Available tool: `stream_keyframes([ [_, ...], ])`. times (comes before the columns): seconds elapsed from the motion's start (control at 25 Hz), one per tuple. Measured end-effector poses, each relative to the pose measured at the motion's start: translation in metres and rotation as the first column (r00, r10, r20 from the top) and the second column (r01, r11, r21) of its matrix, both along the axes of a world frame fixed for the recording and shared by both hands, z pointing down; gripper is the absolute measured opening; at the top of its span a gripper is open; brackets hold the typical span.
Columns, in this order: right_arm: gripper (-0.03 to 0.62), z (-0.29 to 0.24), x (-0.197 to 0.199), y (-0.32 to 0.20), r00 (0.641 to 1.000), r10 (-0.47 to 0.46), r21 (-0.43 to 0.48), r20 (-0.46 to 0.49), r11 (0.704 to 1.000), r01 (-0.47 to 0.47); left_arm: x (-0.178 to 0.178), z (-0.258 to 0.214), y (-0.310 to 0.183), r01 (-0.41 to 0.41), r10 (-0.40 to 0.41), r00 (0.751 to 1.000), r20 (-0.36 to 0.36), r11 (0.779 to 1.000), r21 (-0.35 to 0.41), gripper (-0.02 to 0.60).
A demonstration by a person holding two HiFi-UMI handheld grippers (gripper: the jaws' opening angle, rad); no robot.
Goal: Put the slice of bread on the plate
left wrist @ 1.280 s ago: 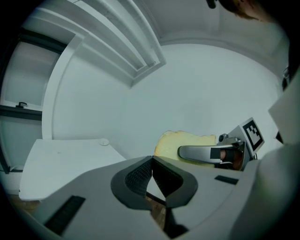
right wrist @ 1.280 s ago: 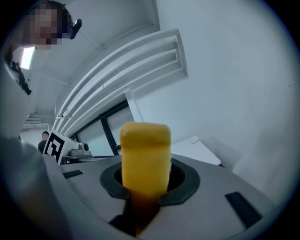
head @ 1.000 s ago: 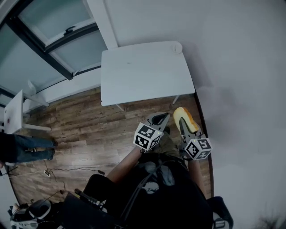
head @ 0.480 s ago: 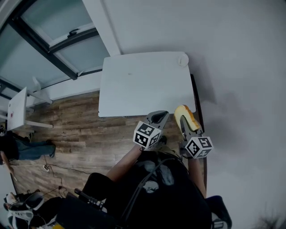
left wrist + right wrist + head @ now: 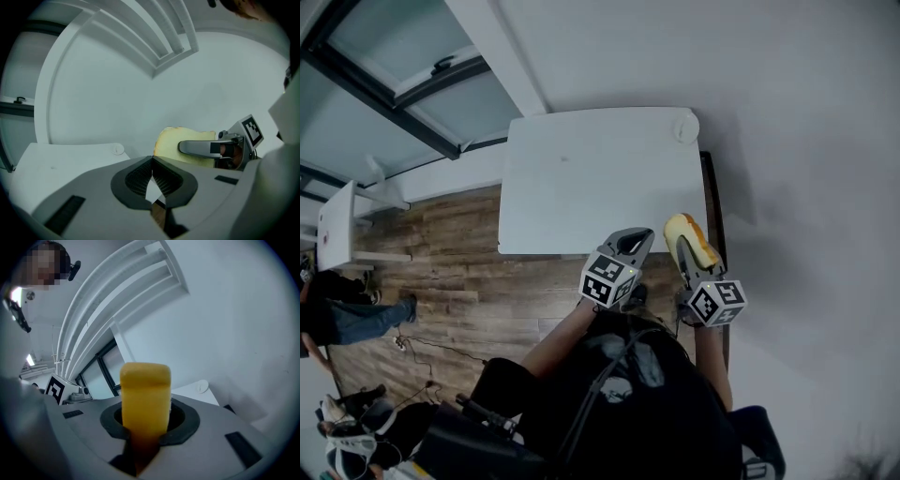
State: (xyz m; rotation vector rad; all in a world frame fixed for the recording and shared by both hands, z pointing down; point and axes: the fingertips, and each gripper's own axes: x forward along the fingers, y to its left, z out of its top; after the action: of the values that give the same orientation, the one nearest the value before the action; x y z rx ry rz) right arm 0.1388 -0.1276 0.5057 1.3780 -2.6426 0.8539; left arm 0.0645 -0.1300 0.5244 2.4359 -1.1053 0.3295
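Observation:
A slice of bread (image 5: 689, 238), pale with a brown crust, stands on edge in my right gripper (image 5: 685, 255), whose jaws are shut on it. In the right gripper view the bread (image 5: 144, 397) fills the gap between the jaws and rises above them. A small white plate (image 5: 685, 127) lies at the far right corner of the white table (image 5: 581, 183); it also shows in the right gripper view as the plate (image 5: 200, 386). My left gripper (image 5: 630, 246) hangs beside the right one at the table's near edge, shut on nothing, its ribbed pads (image 5: 140, 177) touching.
Dark wood floor (image 5: 441, 262) lies left of the table, with a second small white table (image 5: 333, 225) and a person's legs (image 5: 342, 314) at the far left. A grey wall (image 5: 806, 187) runs along the right. A window frame (image 5: 384, 94) stands beyond the table.
Both grippers have come forward with the person to the table's near edge. The bread stays clamped in the right gripper. The left gripper stays shut.

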Motion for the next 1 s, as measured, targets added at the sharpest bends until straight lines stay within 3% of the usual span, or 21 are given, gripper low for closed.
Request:
stream_keyframes([
  [0.4, 0.097, 0.013, -0.036, -0.099, 0.999, 0.023, -0.015, -0.035, 1.0, -0.023, -0.032, 0.017, -0.101, -0.055, 0.055, 0.998, -0.021, 0.998, -0.019, 0.006],
  [0.72, 0.097, 0.041, -0.048, -0.136, 0.996, 0.032, -0.052, -0.087, 0.998, -0.037, -0.05, 0.041, -0.147, -0.091, 0.09, 0.996, -0.019, 0.995, -0.047, 0.006],
  [1.0, 0.097, 0.077, -0.039, -0.193, 0.978, -0.019, -0.05, -0.209, 0.999, 0.009, -0.039, 0.071, -0.195, -0.095, 0.093, 0.995, -0.023, 0.991, -0.098, 0.006],
])
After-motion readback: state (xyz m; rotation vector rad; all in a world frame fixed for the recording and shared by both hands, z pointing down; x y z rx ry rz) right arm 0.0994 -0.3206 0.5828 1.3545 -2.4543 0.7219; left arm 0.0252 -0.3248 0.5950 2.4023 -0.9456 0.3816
